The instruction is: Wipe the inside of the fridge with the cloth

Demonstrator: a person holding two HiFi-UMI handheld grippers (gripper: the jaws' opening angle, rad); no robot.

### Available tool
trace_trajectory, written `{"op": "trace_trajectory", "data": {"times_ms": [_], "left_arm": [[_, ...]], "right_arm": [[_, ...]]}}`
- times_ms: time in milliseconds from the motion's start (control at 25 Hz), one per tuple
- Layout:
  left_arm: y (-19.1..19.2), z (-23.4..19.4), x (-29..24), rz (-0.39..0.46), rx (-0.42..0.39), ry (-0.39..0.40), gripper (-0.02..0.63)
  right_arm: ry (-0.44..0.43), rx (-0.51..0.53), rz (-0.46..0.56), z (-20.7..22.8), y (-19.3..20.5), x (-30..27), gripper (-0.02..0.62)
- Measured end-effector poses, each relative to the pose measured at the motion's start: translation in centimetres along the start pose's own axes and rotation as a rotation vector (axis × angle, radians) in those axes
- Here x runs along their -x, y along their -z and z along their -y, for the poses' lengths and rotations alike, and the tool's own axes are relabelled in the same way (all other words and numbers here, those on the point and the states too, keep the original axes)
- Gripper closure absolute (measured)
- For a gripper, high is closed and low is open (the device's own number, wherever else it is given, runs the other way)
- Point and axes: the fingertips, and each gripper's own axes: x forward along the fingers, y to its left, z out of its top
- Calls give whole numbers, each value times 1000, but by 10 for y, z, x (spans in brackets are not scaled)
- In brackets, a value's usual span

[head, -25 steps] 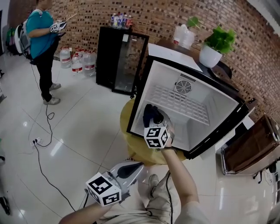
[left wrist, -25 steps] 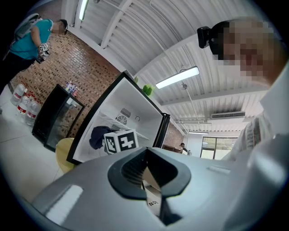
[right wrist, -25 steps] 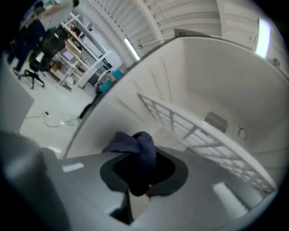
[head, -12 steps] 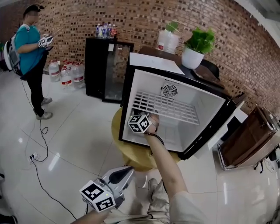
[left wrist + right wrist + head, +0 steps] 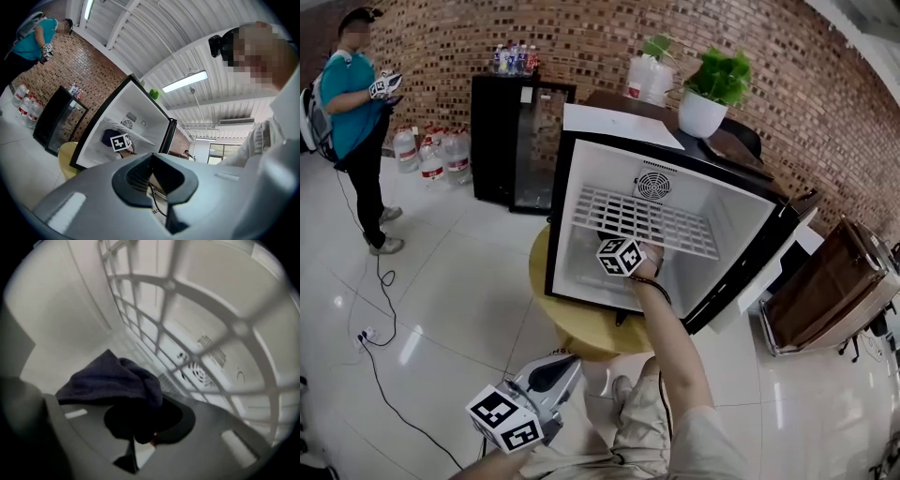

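Inside the fridge (image 5: 572,225), the right gripper's (image 5: 140,427) fingers pinch the dark cloth (image 5: 112,380) just under the wire shelf (image 5: 187,310) — a careless sweep could snag it on the grid — while the left gripper (image 5: 561,367), fingers pressed together, hangs outside.

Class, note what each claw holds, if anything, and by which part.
Right claw: the cloth, pinched at a bunched fold, the rest heaped over the claw. Left claw: shut, empty.
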Motion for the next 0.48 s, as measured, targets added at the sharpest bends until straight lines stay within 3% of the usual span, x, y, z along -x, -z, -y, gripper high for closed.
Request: {"op": "trace_trajectory", "data": {"times_ms": [360, 480], "left_arm": [[11, 11, -7, -23, -2, 23, 604], [11, 12, -8, -24, -8, 25, 604]], "right_arm": [[102, -67, -214, 66, 105, 8, 555], [90, -121, -240, 68, 111, 12, 557]]}}
